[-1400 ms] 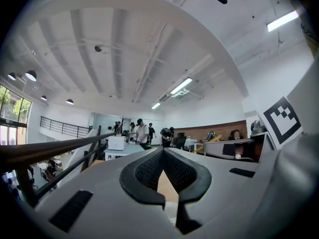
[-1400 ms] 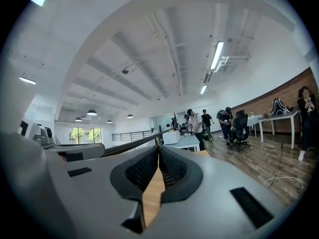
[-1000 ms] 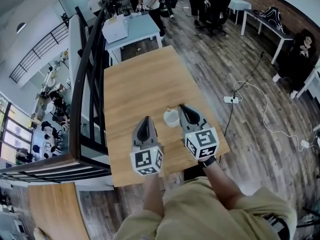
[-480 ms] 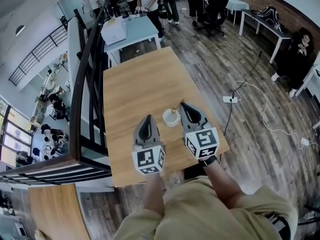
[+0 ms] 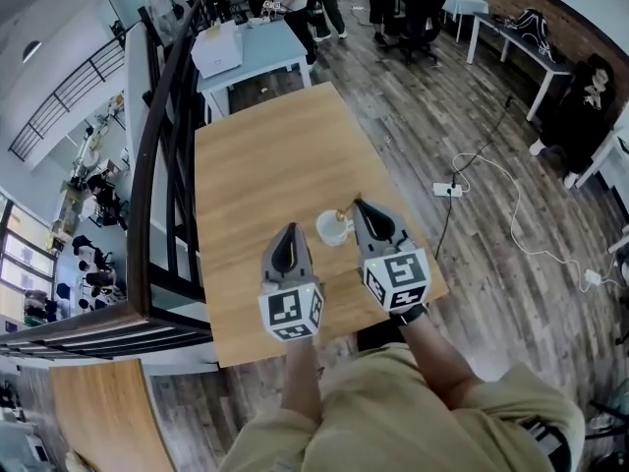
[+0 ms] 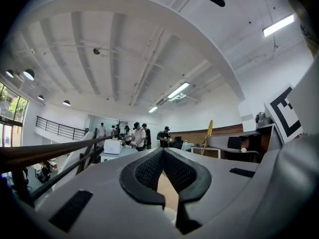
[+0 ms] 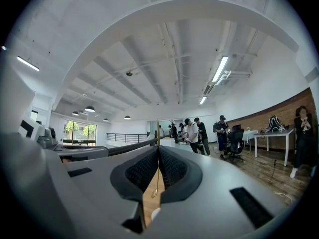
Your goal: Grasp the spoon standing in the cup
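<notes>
A white cup (image 5: 331,230) stands on the wooden table (image 5: 265,155), near its right front part. A thin golden spoon (image 5: 341,214) rises from the cup's right side. My right gripper (image 5: 358,204) has its tips at the spoon's handle. In the right gripper view the right gripper (image 7: 158,149) is shut on the spoon (image 7: 157,180), which runs upright between the pads with its handle end above them; the cup's rim (image 7: 155,213) shows just below. My left gripper (image 5: 290,228) hovers left of the cup, apart from it, and the left gripper (image 6: 163,151) is shut with nothing in it.
A black railing (image 5: 157,165) runs along the table's left side, with a drop to a lower floor beyond. At the far end stands a pale table (image 5: 251,52) with people around it. A cable and power strip (image 5: 442,190) lie on the floor to the right.
The head view has shifted a little, so the table sits slightly further left in the picture. Both grippers stay in about the same places beside the cup.
</notes>
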The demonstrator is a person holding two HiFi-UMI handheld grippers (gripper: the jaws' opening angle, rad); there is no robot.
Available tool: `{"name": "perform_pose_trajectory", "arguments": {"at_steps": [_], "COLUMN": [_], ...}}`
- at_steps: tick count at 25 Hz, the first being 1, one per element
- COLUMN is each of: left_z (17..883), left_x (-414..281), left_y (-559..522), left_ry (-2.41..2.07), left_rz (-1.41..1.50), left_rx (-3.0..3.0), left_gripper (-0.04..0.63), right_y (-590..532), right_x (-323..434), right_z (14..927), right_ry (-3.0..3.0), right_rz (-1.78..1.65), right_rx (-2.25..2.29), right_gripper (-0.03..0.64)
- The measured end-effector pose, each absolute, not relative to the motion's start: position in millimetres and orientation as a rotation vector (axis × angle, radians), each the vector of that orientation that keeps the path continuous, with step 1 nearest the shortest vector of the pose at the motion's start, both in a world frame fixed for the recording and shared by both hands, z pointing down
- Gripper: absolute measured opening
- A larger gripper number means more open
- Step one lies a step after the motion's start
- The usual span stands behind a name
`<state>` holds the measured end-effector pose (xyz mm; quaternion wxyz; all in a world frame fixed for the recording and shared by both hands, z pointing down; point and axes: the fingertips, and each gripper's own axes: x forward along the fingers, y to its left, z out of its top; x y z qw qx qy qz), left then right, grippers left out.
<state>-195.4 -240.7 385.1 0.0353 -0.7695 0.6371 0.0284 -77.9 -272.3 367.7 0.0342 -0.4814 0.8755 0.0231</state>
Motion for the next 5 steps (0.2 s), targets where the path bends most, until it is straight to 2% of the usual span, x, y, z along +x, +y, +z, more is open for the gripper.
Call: {"name": "perform_pose_trajectory", "arguments": {"at_steps": [5], "left_z": [396], "left_x": [-202], "left_y": [-261], "left_ry": [1.975], "left_rz": [0.084], "left_rx": [-2.381], "left_gripper": [0.002], "right_y": [-294], "right_x": [-86], "right_z": [379], "right_ry": [2.711], "right_rz": [0.044], "right_rx": [-1.494], "right_gripper": [0.016]}}
